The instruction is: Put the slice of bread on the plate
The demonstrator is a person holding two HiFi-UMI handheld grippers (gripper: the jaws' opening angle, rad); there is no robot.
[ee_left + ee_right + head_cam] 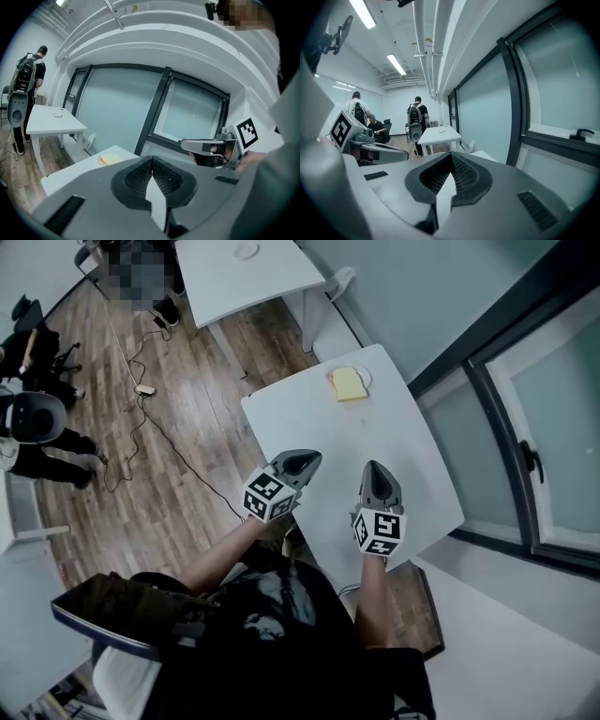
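Observation:
A yellow slice of bread (348,383) lies on a small white plate (365,377) at the far end of the white table (375,437). In the left gripper view the bread (110,160) shows low and far off, beyond the jaws. Both grippers hover over the table's near half, well apart from the bread. My left gripper (313,458) has its jaws closed tip to tip with nothing between them (152,160). My right gripper (374,466) is also shut and empty (451,157), and points toward the room and the window.
A second white table (248,282) with a small round dish (247,250) stands beyond. Cables (141,390) run over the wooden floor at the left, where people (416,117) stand and sit. A dark-framed window wall (525,427) runs along the right.

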